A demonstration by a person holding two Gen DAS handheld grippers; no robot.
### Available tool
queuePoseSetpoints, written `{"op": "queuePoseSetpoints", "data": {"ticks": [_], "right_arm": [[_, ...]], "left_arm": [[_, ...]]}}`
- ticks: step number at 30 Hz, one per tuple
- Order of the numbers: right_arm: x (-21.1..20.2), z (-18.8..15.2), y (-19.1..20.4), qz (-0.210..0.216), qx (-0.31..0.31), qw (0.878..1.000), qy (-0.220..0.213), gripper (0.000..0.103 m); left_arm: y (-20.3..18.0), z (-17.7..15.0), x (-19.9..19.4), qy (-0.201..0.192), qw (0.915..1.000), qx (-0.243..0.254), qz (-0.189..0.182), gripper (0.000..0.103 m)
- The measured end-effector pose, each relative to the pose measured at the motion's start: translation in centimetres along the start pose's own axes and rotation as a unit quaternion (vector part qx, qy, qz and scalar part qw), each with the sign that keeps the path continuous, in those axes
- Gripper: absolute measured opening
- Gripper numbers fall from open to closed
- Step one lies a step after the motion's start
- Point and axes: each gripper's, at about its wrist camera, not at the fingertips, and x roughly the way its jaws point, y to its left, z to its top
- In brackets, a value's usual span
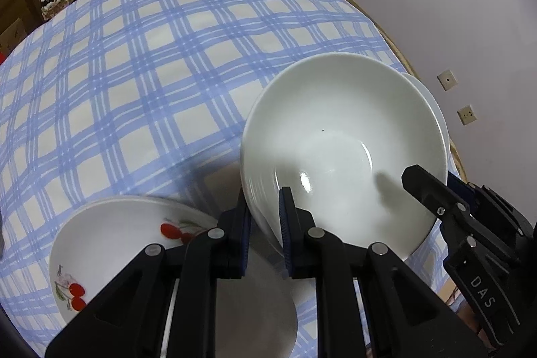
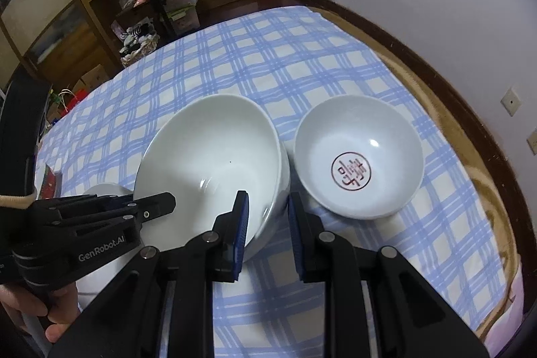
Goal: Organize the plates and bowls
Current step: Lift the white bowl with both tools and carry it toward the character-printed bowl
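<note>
Bowls and plates sit on a blue-checked cloth (image 1: 141,62) spread over the surface. A large plain white bowl (image 1: 342,143) fills the lower right of the left wrist view and the centre of the right wrist view. The left gripper (image 1: 263,220) is narrowed onto its near rim, one blue pad inside the bowl and one against the outer wall. The right gripper (image 2: 268,220) clasps the same bowl on the opposite rim, one pad inside and the other outside the wall; in the left wrist view its black finger reaches over the bowl's right edge. The bowl appears tilted. Just right of it in the right wrist view stands a smaller white bowl with a red round emblem (image 2: 359,156) at its bottom, upright on the cloth. At the lower left of the left wrist view lies a white plate with red cherries (image 1: 110,244), partly hidden behind the gripper's frame. A person's hand (image 2: 43,311) holds the left gripper's handle at the lower left.
</note>
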Motion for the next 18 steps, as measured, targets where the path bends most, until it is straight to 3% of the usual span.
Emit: {"op": "queuePoseSetpoints", "data": {"ticks": [11,18], "right_arm": [[0.6,-0.1,-0.8,0.017,0.021,1.000,0.008,0.025],[1.1,-0.3,-1.2,0.052,0.042,0.998,0.011,0.026]], "left_arm": [[0.1,0.7,0.7,0.003,1.0000,0.000,0.003,0.016],[0.4,0.9,0.5,-0.003,0.9999,-0.001,0.016,0.016]]}}
